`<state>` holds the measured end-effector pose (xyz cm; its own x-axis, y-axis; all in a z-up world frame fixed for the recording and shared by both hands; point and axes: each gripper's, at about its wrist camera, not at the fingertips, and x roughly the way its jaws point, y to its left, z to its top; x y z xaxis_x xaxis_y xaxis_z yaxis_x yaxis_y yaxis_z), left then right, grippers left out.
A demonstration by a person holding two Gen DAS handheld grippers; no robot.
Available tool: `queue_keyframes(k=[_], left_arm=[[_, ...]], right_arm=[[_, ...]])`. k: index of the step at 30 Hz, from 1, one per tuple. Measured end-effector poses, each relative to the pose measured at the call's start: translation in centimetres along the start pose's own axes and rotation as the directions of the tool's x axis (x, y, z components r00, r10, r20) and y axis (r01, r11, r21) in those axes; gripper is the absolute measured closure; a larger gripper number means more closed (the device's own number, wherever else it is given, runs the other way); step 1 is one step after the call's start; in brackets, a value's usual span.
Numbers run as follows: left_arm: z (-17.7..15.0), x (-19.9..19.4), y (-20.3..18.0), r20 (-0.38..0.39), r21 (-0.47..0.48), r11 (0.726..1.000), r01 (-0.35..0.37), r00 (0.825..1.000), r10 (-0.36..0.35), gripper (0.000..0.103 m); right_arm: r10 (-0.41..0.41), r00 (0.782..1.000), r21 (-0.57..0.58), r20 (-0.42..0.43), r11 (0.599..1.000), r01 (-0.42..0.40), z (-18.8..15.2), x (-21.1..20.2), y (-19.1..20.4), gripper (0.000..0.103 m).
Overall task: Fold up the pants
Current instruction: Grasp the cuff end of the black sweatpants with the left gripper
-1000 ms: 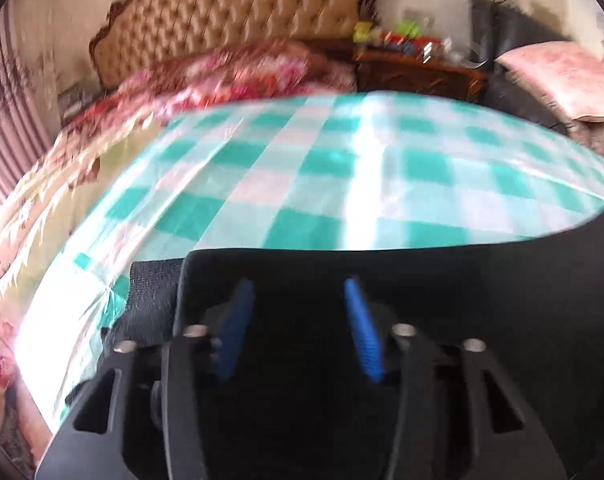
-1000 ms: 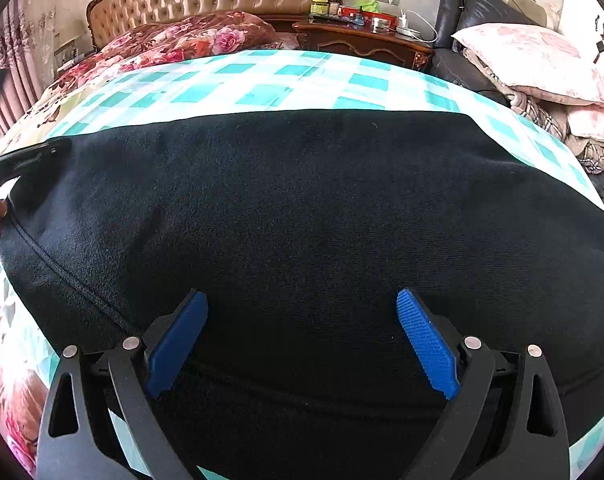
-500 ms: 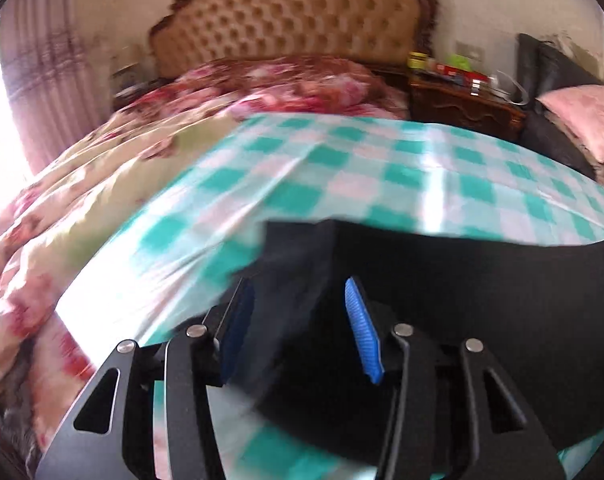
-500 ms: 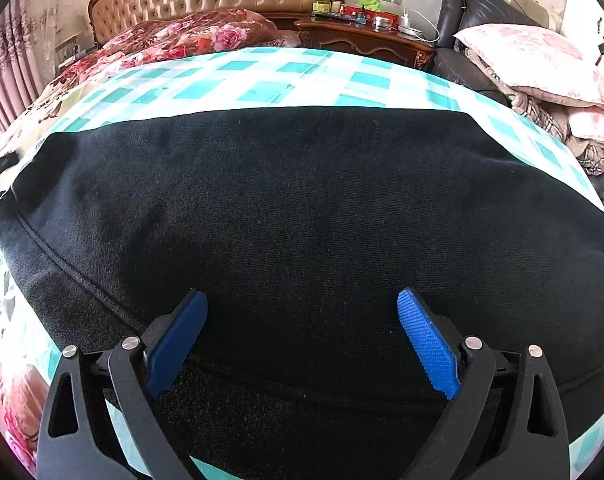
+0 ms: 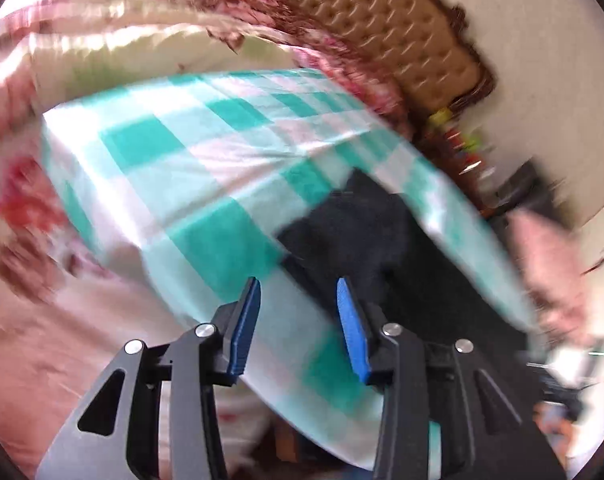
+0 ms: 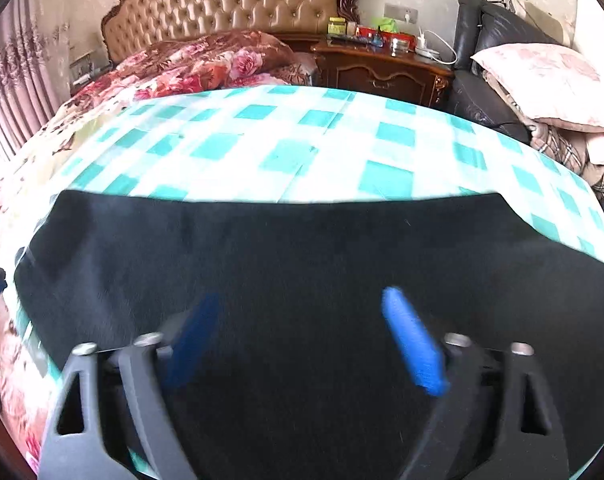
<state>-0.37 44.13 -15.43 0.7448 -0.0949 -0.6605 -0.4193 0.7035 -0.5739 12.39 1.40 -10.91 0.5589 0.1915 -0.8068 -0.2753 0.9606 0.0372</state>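
One checked sheet (image 6: 285, 152) under black pants (image 6: 302, 280), tufted headboard (image 6: 229, 4), nightstand (image 6: 382, 72)

A bed (image 6: 261, 148) covered with a teal-and-white checked sheet stands against a pale wall, with a tan tufted headboard (image 6: 229, 4). Beside it is a dark wooden nightstand (image 6: 382, 70) crowded with small items, then a black leather chair (image 6: 486, 32) holding a pink pillow (image 6: 550, 76). Pink striped curtains (image 6: 9, 92) glow with daylight.
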Motion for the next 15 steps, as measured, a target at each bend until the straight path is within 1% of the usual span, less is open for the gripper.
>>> queue_keyframes(k=[1, 2, 3, 4, 5, 6, 8, 10, 11, 14, 15], left_arm=[[-0.2, -0.1, 0.0, -0.009, -0.028, 0.998, 0.062, 0.998, -0.062, 0.064], [-0.4, 0.0, -0.1, -0.023, -0.043, 0.994, 0.099, 0.995, -0.100, 0.064], [-0.8, 0.5, -0.5, -0.049, -0.065, 0.988, 0.137, 0.989, -0.140, 0.064], [-1.1, 0.9, -0.8, -0.072, -0.084, 0.985, 0.150, 0.985, -0.156, 0.064], [-1.2, 1.6, -1.1, -0.097, -0.105, 0.984, 0.146, 0.983, -0.156, 0.064], [-1.6, 2.4, -1.1, -0.126, -0.134, 0.983, 0.127, 0.981, -0.144, 0.064], [-2.0, 3.5, -1.0, -0.153, -0.182, 0.976, 0.117, 0.977, -0.145, 0.062], [-2.2, 4.3, -0.6, -0.142, -0.243, 0.960, 0.139, 0.974, -0.177, 0.062], [-2.1, 4.4, -0.6, -0.131, -0.253, 0.957, 0.145, 0.975, -0.182, 0.062], [-1.6, 4.9, -0.9, -0.104, -0.246, 0.959, 0.140, 0.980, -0.170, 0.061], [-1.4, 5.2, -0.8, -0.091, -0.260, 0.955, 0.145, 0.981, -0.174, 0.061]], right_arm=[[0.010, 1.000, -0.008, -0.014, 1.000, -0.010, 0.3, 0.8, 0.4, 0.045], [0.015, 0.999, -0.022, -0.029, 1.000, -0.016, 0.6, 1.6, 0.8, 0.050], [0.019, 0.999, -0.038, -0.049, 0.999, -0.020, 0.8, 2.6, 1.2, 0.058], [0.019, 0.998, -0.042, -0.063, 0.999, -0.022, 0.8, 3.4, 1.4, 0.062], [0.009, 0.998, -0.046, -0.063, 0.999, -0.012, 0.6, 3.8, 1.6, 0.061], [-0.006, 0.999, -0.064, -0.040, 0.998, 0.003, 0.6, 3.8, 1.9, 0.061], [-0.024, 0.999, -0.093, -0.027, 0.995, 0.022, 0.3, 3.8, 2.3, 0.061], [-0.025, 1.000, -0.102, -0.018, 0.994, 0.023, 0.1, 3.8, 2.3, 0.061], [-0.025, 1.000, -0.104, -0.014, 0.994, 0.023, 0.1, 3.8, 2.3, 0.061], [-0.032, 0.999, -0.111, -0.003, 0.993, 0.031, 0.0, 3.9, 2.3, 0.061], [-0.036, 0.999, -0.113, 0.002, 0.993, 0.036, -0.1, 3.9, 2.4, 0.061]])
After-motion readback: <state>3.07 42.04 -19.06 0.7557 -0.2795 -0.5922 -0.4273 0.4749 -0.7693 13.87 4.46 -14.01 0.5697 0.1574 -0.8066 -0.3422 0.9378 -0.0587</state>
